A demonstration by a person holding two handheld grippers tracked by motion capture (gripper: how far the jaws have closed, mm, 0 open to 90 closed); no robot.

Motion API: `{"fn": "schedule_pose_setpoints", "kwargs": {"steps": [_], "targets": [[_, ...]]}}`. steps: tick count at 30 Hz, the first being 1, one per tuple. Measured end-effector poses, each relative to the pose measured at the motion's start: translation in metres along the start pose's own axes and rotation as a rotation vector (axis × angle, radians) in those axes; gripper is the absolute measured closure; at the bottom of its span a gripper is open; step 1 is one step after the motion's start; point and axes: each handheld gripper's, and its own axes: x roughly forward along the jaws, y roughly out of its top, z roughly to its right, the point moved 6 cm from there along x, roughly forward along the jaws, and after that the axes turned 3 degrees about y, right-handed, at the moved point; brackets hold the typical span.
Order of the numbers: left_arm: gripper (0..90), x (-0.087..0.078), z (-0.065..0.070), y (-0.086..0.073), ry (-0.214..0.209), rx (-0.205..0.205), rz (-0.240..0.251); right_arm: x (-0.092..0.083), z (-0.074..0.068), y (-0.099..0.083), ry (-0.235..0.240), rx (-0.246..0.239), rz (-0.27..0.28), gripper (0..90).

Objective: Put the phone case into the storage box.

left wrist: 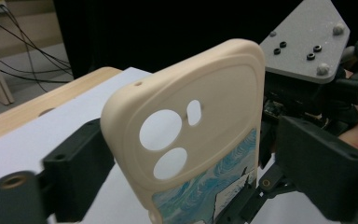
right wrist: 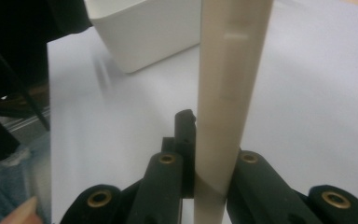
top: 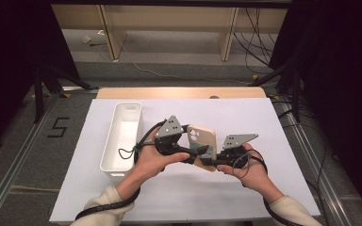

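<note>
A cream phone case (top: 202, 135) with camera cut-outs and a blue wave print low on its back is held up over the middle of the table. My right gripper (top: 207, 163) is shut on its lower edge. In the right gripper view the case (right wrist: 233, 70) stands edge-on, clamped between the two jaws of that gripper (right wrist: 209, 165). My left gripper (top: 193, 151) comes in from the left. In the left gripper view its jaws stand wide apart on either side of the case (left wrist: 214, 84), so this gripper (left wrist: 186, 161) is open around it, with a small gap on the right side.
A long white bin (top: 107, 157) lies on the white sheet (top: 245, 117) to the left of my hands, and its wall (right wrist: 149, 32) is close behind the case. The wooden table edge (top: 179, 92) runs at the back. Cables and shelf legs stand on the floor beyond.
</note>
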Motion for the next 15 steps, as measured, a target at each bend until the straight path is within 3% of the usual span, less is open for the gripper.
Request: {"fn": "schedule_pose_setpoints", "kwargs": {"steps": [2, 4, 5, 6, 7, 9, 10, 15], "targets": [[4.1, -0.0010, -0.0013, 0.0015, 0.022, 0.005, 0.015, 0.0000, 0.0013, 0.0000, -0.017, 0.008, 0.004, 86.3], [0.3, -0.0028, -0.0006, 0.0010, 0.043, -0.028, 0.009, 0.0000, 0.0025, 0.0005, -0.036, 0.016, 0.008, 86.3], [0.0, -0.0024, -0.0034, 0.0027, 0.052, 0.004, 0.025, 0.0001, 0.0030, 0.0008, -0.046, 0.019, 0.011, 86.3], [0.0, -0.0027, -0.0041, 0.0029, 0.060, 0.004, 0.028, 0.0003, 0.0038, 0.0011, -0.058, 0.019, 0.013, 86.3], [0.0, -0.0038, -0.0028, 0.0016, 0.070, -0.025, 0.016, 0.0005, 0.0042, 0.0013, -0.067, 0.021, 0.013, 86.2], [0.0, -0.0041, -0.0036, 0.0015, 0.082, -0.018, 0.015, 0.0015, 0.0047, 0.0014, -0.079, 0.022, 0.016, 86.2], [0.0, -0.0036, -0.0058, 0.0030, 0.081, 0.009, 0.027, 0.0021, 0.0048, 0.0015, -0.085, 0.022, 0.016, 86.2], [0.0, -0.0046, -0.0089, 0.0037, 0.107, 0.002, 0.033, 0.0042, 0.0054, 0.0021, -0.108, 0.024, 0.023, 86.2]]}}
